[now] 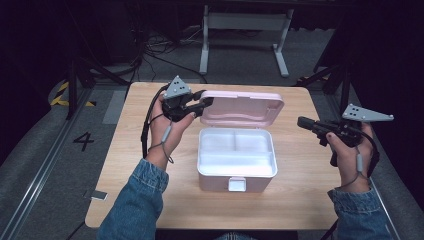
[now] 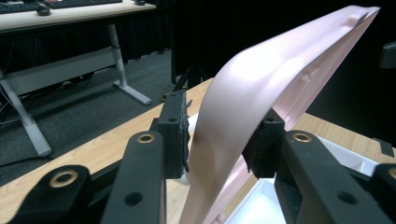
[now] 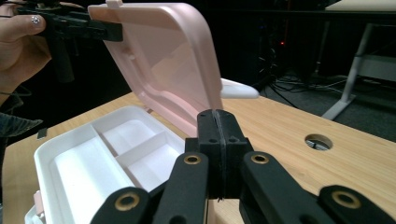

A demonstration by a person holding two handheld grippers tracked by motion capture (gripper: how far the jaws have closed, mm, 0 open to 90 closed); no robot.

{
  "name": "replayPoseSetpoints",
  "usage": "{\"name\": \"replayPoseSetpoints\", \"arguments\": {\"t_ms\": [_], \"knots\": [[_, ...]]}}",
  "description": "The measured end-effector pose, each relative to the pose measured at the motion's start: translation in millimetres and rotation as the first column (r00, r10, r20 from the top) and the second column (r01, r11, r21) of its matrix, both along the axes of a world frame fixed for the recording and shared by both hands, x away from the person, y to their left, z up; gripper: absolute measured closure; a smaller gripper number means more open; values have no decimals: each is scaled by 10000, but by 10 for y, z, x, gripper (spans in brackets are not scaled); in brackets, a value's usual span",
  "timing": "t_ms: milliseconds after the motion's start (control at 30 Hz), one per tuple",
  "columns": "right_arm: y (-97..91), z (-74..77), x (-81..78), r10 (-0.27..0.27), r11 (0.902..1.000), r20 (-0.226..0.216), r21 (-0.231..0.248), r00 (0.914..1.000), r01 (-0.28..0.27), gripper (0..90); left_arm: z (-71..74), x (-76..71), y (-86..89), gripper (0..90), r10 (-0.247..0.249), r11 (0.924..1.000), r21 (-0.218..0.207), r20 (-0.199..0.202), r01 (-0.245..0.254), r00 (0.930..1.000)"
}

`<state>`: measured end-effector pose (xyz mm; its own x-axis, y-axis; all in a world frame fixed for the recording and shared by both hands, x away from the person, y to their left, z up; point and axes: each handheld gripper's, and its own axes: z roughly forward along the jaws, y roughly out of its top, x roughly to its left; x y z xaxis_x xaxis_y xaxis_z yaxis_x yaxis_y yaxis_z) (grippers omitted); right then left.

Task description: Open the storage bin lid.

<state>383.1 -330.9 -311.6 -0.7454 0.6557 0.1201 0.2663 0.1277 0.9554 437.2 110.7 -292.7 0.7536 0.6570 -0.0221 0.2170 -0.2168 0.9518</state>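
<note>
Wooden tabletop (image 1: 150, 200) carries the pink box (image 1: 235, 167). My left fingers (image 2: 175, 128) clamp its raised lid (image 2: 261, 93), cut off above; my right gripper (image 3: 218, 149) shows closed, empty fingers.

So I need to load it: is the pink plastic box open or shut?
Open: the pink plastic box's lid stands raised, white compartments exposed.

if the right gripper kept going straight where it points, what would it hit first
Probably the open pink lid. The shut right gripper points across the white tray toward the lid; depth is unclear, so it may pass over the tray's corner first.
</note>
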Motion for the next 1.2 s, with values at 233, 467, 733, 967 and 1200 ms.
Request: {"name": "replayPoseSetpoints", "arguments": {"t_ms": [233, 467, 733, 967, 1200], "knots": [[-158, -2, -28, -366, 9993, 0, 74, 9993, 366, 900, 59, 78, -58, 672, 120, 9992, 371, 62, -122, 9999], [-283, -2, -44, -666, 9977, -1, 147, 9978, 666, 900, 50, 201, -45, 675, 95, 9998, 161, -248, -91, 9996], [-372, -23, -38, -886, 9957, -127, 249, 9960, 889, 896, 12, 324, -135, 599, 10, 9993, 386, -691, 16, 9976], [-425, -43, -22, -933, 9950, -221, 331, 9954, 940, 890, -34, 463, -146, 592, 160, 9989, 462, -838, -122, 9964], [-466, -52, -10, -978, 9927, -278, 681, 9948, 995, 860, -147, 555, -256, 494, 433, 9977, 549, -731, -393, 9964]]}}
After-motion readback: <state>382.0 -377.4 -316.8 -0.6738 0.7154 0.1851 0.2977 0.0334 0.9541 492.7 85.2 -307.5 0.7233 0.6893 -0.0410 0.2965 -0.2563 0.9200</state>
